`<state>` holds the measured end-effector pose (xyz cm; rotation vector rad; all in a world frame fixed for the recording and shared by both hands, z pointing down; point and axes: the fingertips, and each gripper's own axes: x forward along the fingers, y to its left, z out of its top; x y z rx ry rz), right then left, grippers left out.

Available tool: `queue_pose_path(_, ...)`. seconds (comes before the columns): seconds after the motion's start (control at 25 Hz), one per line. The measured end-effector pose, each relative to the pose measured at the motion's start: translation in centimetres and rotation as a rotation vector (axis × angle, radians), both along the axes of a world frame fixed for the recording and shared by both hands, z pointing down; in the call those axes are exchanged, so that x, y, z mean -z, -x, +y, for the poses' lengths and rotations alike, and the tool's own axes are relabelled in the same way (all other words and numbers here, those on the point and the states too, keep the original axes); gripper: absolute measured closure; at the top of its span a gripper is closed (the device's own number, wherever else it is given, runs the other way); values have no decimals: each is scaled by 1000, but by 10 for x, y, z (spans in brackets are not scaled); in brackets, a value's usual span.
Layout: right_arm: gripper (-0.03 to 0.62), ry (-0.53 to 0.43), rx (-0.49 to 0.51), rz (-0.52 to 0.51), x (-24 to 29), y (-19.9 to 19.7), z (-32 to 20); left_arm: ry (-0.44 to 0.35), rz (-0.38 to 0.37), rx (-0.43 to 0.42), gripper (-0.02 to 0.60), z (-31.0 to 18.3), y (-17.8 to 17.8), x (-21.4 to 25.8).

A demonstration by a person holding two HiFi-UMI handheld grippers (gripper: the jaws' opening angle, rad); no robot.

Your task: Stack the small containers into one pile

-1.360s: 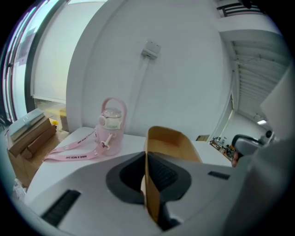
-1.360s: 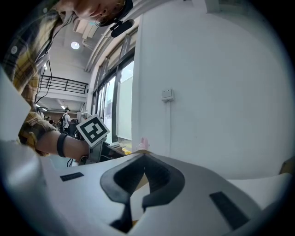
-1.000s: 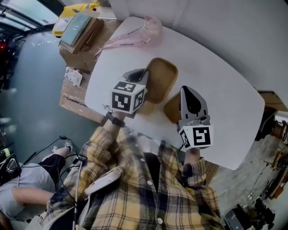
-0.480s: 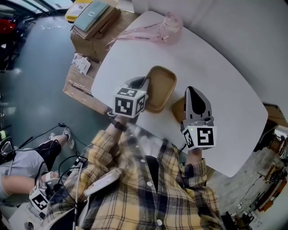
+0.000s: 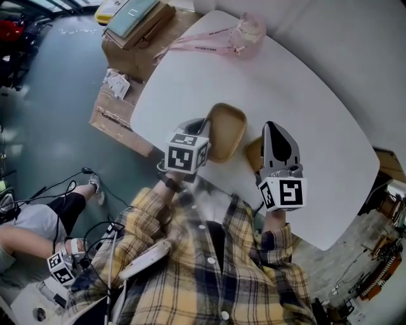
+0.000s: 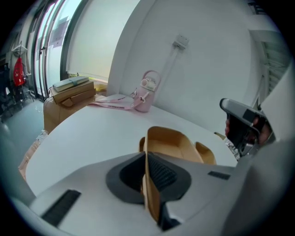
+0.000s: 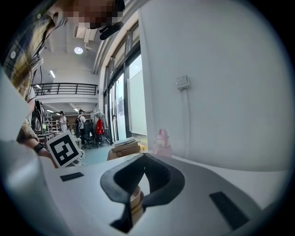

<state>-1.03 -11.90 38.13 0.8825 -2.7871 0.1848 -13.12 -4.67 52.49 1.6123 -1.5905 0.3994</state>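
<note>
The left claw is closed tight on the near wall of a brown paper tray, the thin wall pinched upright between its dark ribbed pads. The tray is over the near part of the white table, its open side up and its length running away from the claw. Whether its base rests on the table cannot be told.

The right claw points almost level toward the far wall. Its jaws are drawn together, and a layered brown rim sits between the pads low in its own view. From above, that claw lies over a second brown container and covers much of it. This container lies just right of the tray and a little nearer. The two are close side by side, but contact between them is not clear.

At the far left corner of the table stands a pink bottle, with a pink strap trailing left from it. Beyond that edge, on the floor, a cardboard box carries a few books. The person holding both claws wears a yellow plaid shirt.
</note>
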Motion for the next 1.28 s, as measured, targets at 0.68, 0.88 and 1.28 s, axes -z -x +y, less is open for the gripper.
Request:
queue_pose_path(0.68,579,22,-20,7,-9,-9,-1,-30,-94,69,557,-5,6,-15)
queue_pose_path(0.88,579,20,-23,10,-11,-13,-4,-81,-182,59,555,-13,2,-21)
queue_pose_path(1.28,579,35,3,12,-12,2,-4,-89,-228,27,452,-13,5,-26)
